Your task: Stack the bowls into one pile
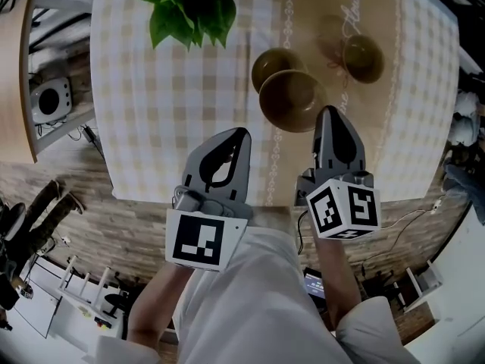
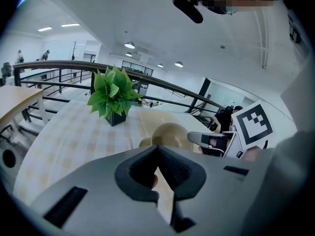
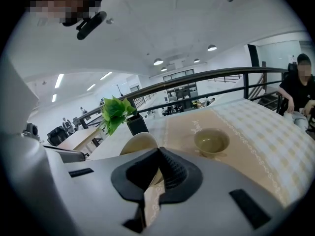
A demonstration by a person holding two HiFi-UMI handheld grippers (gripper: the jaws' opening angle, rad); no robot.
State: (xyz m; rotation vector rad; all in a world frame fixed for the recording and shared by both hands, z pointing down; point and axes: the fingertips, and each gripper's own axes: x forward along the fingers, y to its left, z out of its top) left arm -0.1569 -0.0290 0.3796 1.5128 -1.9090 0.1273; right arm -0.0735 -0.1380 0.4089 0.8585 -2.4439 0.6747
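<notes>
Three brown bowls stand on the tan runner [image 1: 318, 6] of a checked tablecloth. A large bowl [image 1: 290, 99] leans tilted against a second bowl [image 1: 274, 64] behind it; a small bowl [image 1: 362, 58] stands apart to the right. My right gripper [image 1: 331, 112] is shut and empty, its tip just right of the large bowl's rim. In the right gripper view the tilted bowl [image 3: 139, 144] shows behind the closed jaws and the small bowl [image 3: 211, 141] lies further right. My left gripper [image 1: 239, 133] is shut and empty near the table's front edge, left of the bowls [image 2: 170, 134].
A potted green plant [image 1: 189, 6] stands at the far left of the table, also seen as the plant [image 2: 113, 92] ahead of the left gripper. A dark railing [image 3: 206, 77] runs behind the table. A person [image 3: 298, 90] sits beyond the table's right end.
</notes>
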